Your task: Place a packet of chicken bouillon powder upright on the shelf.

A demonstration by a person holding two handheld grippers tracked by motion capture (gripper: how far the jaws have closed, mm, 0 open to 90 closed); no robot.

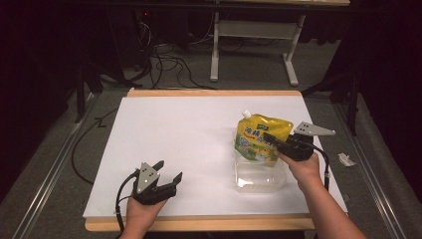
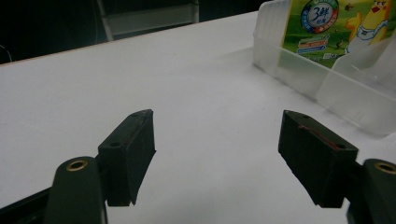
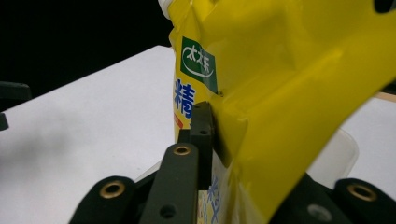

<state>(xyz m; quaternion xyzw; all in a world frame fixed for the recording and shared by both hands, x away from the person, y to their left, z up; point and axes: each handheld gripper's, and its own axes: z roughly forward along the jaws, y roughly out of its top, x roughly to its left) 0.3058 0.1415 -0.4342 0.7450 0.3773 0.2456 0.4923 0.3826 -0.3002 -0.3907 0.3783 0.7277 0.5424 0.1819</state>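
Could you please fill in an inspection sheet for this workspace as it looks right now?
Surface: white sheet covering a wood-edged table.
Job's things: yellow spouted pouch standing upright in a clear plastic container.
Clutter: small crumpled scrap on the floor right of the table.
Grippers: right gripper shut on the pouch; left gripper open, nothing between its jaws.
Cables: one trailing from each gripper; loose black cables on the floor beyond.
Surroundings: grey floor, white frame legs, dark background.
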